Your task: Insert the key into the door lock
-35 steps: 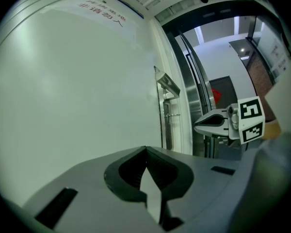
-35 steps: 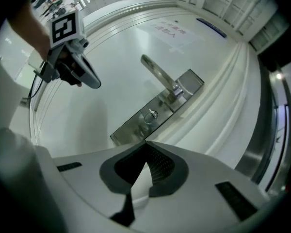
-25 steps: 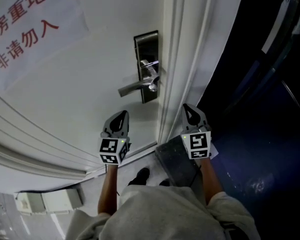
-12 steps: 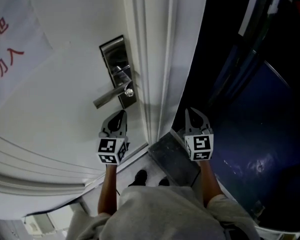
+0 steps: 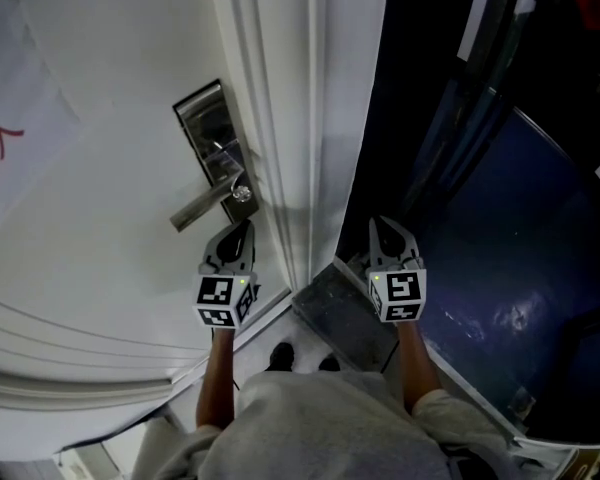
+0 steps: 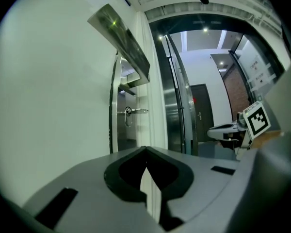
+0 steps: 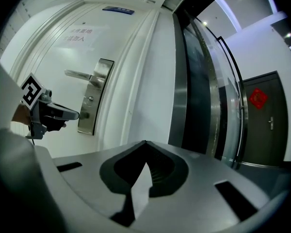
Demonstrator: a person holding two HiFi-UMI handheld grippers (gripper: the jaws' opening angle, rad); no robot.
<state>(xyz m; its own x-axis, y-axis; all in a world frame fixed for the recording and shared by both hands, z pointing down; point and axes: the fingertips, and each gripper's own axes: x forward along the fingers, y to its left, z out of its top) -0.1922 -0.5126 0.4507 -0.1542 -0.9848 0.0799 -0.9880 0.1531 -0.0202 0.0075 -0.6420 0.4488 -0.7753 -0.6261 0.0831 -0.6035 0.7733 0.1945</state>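
Note:
The white door [image 5: 100, 228] carries a steel lock plate [image 5: 212, 133] with a lever handle [image 5: 195, 208]. A key [image 5: 242, 193] sits in the lock below the lever; in the left gripper view the key [image 6: 136, 111] sticks out of the plate edge-on. My left gripper [image 5: 245, 226] is just below the lever and key, shut and empty, apart from both. The left gripper [image 6: 145, 149] points along the door face. My right gripper [image 5: 377, 224] is shut and empty before the dark opening, right of the door frame. From its own view the right gripper [image 7: 145, 142] looks past the lock plate [image 7: 94, 96].
The white door frame [image 5: 310, 118] separates the door from a dark glass doorway [image 5: 460, 118]. A dark mat [image 5: 345, 313] lies at the threshold by my feet. A paper sign with red characters [image 5: 5, 138] hangs on the door at left. A dark door [image 7: 262, 115] stands far right.
The lock and door have slid left in the head view as both grippers moved right along the door. My left gripper now sits right under the lever; both stay shut.

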